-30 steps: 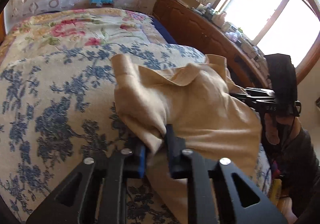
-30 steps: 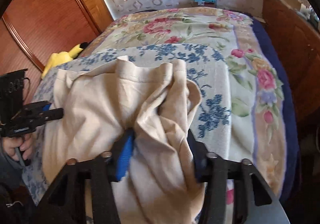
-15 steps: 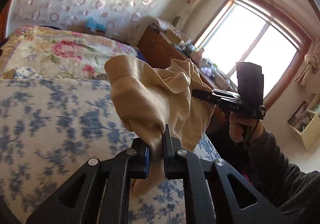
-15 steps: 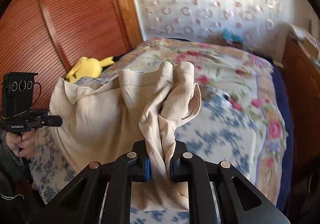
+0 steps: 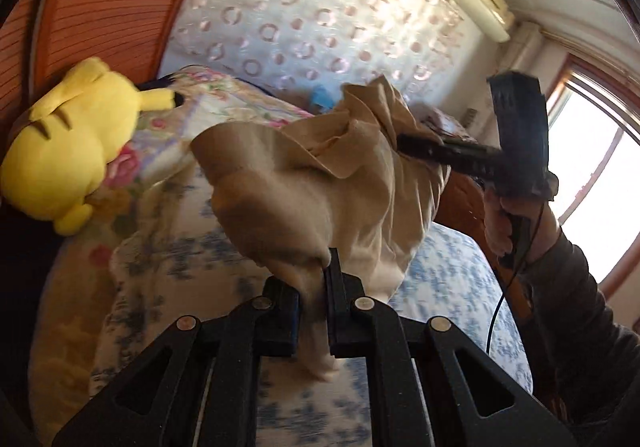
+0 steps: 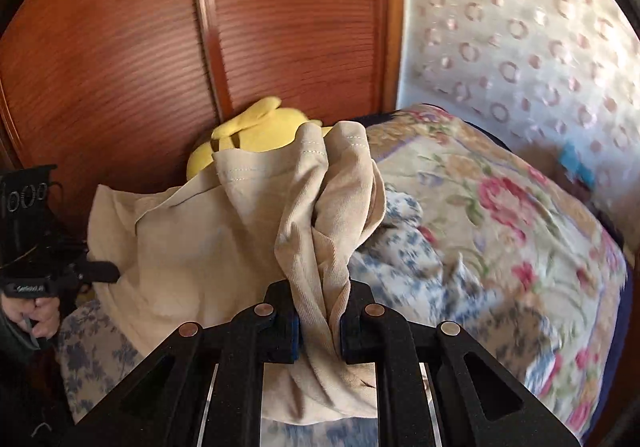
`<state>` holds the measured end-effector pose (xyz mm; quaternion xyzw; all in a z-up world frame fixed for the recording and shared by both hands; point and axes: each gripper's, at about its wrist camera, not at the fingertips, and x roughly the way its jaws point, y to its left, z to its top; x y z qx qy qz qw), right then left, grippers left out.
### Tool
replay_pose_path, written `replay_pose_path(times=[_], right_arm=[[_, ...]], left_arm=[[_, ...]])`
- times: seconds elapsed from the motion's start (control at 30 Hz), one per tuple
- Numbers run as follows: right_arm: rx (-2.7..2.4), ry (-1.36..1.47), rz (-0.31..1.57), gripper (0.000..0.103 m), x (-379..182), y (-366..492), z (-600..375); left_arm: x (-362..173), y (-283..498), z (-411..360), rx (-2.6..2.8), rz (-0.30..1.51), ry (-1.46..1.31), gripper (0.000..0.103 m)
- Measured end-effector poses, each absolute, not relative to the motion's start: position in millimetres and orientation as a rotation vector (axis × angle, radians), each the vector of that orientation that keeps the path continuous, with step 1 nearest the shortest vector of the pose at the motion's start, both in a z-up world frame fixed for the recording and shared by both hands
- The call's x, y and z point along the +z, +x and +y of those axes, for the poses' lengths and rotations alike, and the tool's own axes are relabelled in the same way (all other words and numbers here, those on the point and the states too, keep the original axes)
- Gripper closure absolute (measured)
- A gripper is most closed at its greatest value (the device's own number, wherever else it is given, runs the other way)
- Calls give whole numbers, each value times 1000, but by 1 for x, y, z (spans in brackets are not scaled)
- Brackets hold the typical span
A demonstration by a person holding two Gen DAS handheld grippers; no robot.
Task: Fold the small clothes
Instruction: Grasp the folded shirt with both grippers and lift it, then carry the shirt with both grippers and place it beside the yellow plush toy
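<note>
Both jaws clamped on bunched beige garment (image 5: pixel 320 183), left gripper (image 5: pixel 314 311) and right gripper (image 6: pixel 318 323), above floral bed (image 6: pixel 500 215), yellow plush (image 5: pixel 68 143) beside wooden wardrobe (image 6: pixel 120 47).

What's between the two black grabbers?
The beige cloth stretches between them: the right gripper is shut on one bunched end, the left gripper on the other. Both wrist views show it.
</note>
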<state>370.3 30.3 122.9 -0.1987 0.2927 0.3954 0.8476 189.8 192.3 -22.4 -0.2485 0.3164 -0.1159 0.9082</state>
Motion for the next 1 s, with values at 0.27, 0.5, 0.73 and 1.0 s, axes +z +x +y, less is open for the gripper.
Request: replay_pose_path(times=[0.27,0.5,0.73,1.0], right_arm=[[902,-550,620,90,114,413,139],[837,-534,719,77,69,466,171],[709,-414,593,62,70,468,166],[791,-405,600,62,41,448,155]], left_arm=[[-50,177,229,-156,641,-605,92],[-73,192,240,-104,727,-590,91],[-51,178,247,-21,677,-484,52],[-35,217,241,-2,651,-316,43]])
